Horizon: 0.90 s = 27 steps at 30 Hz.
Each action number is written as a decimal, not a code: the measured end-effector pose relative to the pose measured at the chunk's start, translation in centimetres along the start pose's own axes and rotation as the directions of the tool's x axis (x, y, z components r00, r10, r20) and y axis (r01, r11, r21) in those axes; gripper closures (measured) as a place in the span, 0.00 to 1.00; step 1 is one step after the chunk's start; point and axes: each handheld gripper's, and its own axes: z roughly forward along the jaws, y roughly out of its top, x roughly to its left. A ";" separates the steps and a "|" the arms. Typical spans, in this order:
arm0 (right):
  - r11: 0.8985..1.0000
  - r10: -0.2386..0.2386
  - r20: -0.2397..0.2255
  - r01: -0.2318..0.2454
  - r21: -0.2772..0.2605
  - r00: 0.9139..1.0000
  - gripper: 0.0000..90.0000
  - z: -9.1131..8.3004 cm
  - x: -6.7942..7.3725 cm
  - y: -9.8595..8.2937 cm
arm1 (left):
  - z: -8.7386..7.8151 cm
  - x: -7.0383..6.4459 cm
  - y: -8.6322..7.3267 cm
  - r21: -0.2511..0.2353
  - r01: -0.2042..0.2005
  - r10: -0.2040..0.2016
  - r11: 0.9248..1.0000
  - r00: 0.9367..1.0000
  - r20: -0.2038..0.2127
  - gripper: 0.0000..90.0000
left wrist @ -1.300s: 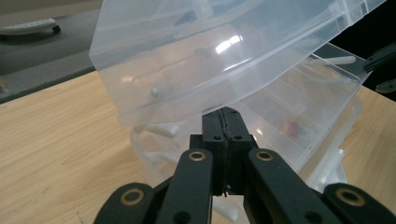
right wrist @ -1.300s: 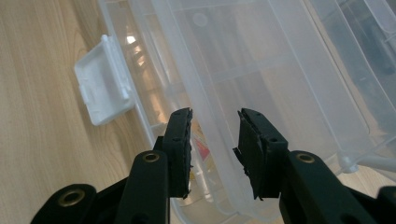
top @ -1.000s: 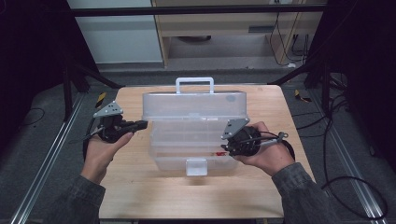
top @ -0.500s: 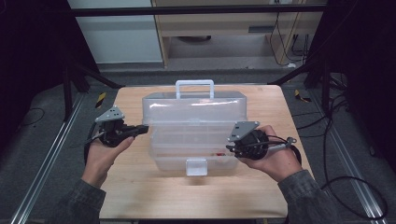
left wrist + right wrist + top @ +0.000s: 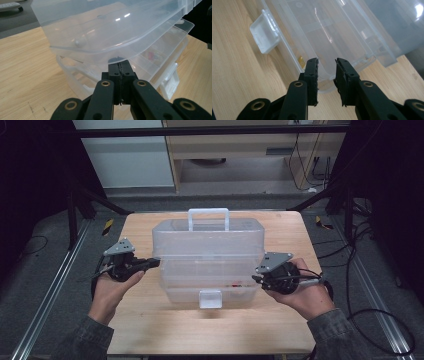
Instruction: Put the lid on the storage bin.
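Starting at the left, the left gripper [image 5: 131, 265] has its jaws pressed flat together with nothing between them, their tips tucked just under the overhanging edge of the raised lid [image 5: 100, 27] of the clear plastic organiser box [image 5: 209, 257], which sits in the middle of the wooden surface [image 5: 145, 320] with its handle [image 5: 208, 218] at the far side and its latch tab [image 5: 210, 298] toward the person. That lid seems only propped on those closed tips rather than pinched, so any slip sideways or small drop of the hand could probably let it fall shut, or tip the light box backwards on its hinge. Moving across, the trays inside hold a few small items, including something reddish [image 5: 153, 56], and a jolt could scatter them between compartments. At the right, the right gripper [image 5: 326, 75] has its jaws parted to a narrow gap that straddles the thin rim of the lower tray [image 5: 322, 88] near the box's front corner, not yet closed on it. Closing there off-centre may flex or crack the thin plastic, and pulling with one side alone may slide the whole box over the surface instead of steadying it.
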 end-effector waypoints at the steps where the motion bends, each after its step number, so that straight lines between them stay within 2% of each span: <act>1: 1.000 0.002 0.003 -0.002 0.000 1.000 0.79 -0.1 -0.1 -0.1 | -0.1 -0.1 -0.1 0.008 0.007 -0.007 1.000 1.000 -0.002 1.00; 27: 0.998 0.050 0.031 -0.051 0.036 0.998 0.80 -0.3 -0.9 -2.2 | 0.1 -0.5 -1.4 0.025 0.001 -0.001 1.000 1.000 0.006 1.00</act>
